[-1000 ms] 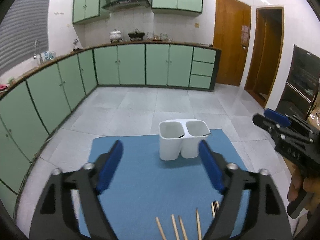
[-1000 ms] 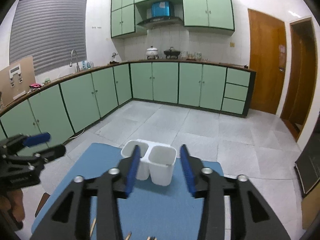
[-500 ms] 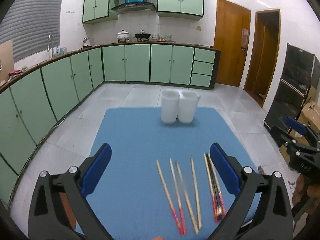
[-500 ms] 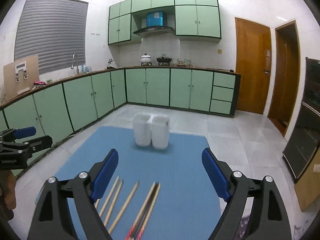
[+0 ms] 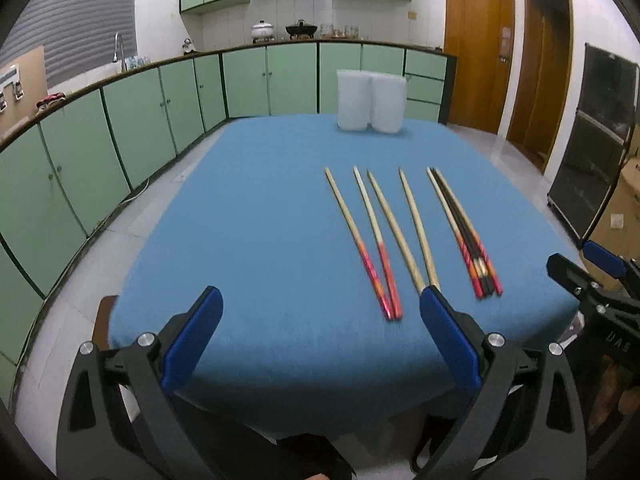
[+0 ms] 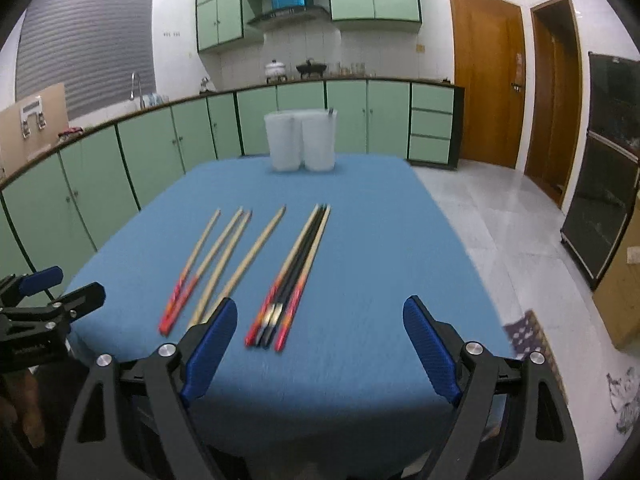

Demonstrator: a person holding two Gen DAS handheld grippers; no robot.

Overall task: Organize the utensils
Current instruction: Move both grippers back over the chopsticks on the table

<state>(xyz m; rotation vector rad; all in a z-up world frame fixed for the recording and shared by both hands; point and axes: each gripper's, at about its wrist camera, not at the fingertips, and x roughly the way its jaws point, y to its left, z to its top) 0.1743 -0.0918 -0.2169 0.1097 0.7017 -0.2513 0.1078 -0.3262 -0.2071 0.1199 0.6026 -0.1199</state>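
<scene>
Several chopsticks lie side by side on the blue tablecloth [image 5: 260, 220]. From left to right they are a red-ended wooden pair [image 5: 370, 254], a plain wooden pair [image 5: 406, 232] and a tight bundle of dark and red-ended sticks [image 5: 466, 236]. A white two-compartment holder [image 5: 370, 100] stands at the table's far edge. My left gripper [image 5: 320, 300] hovers open over the near edge, its right finger just short of the plain pair's ends. My right gripper [image 6: 320, 308] is open too, with the bundle [image 6: 294, 272] ending just ahead of its left finger. Nothing lies between either pair of jaws.
Green cabinets [image 5: 120, 152] line the wall to the left and behind the table. Wooden doors [image 6: 484, 84] and a dark glass-fronted unit [image 6: 600, 184] stand to the right, with a cardboard box [image 6: 624, 280] beside it. Each gripper shows at the edge of the other's view.
Both grippers have drawn back from the white holder and sunk to the table's near edge. Their jaws have spread wider. The chopsticks now lie in full view ahead of them.
</scene>
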